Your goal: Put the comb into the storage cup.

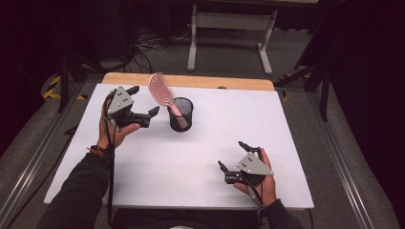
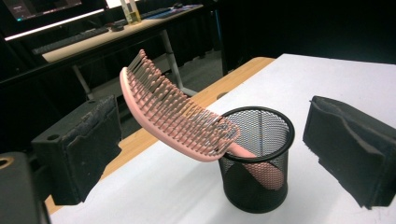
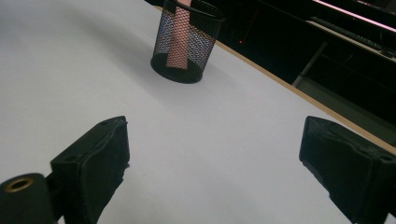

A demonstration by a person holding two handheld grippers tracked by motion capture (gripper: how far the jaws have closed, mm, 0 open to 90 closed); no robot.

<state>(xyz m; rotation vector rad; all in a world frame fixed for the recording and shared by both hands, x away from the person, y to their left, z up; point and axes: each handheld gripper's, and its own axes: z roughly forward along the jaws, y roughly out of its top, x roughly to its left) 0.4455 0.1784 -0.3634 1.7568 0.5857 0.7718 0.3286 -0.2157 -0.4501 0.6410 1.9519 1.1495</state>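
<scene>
Brush (image 1: pixel 161 90) sits handle-down in the mesh cup (image 1: pixel 181 114), bristle head leaning out over the rim toward the far left, and that looks like the job done: the pink handle is well inside the cup, resting against its wall, as your left tool view shows clearly (image 2: pixel 180 114). Cup (image 2: pixel 257 158) stands upright on the white desk (image 1: pixel 229 138), near the far edge and left of centre.

Your left tool (image 1: pixel 143 101) hovers just beside the cup, jaws spread wide, nothing between them; the brush head sits between the two pads in its own view but touches neither. So you've let go, or you haven't taken hold, and from the way things lie I'd call it a release.

Your right tool (image 1: pixel 230 155) is low at the near right of the desk, well apart from the cup, jaws also wide and empty; its own view looks across bare white desk to the cup (image 3: pixel 187 44) in the distance.

What's left, as I judge it: little. The brush leans rather than stands, so watch that the head's weight doesn't tip the light cup when you pull your left tool clear
</scene>
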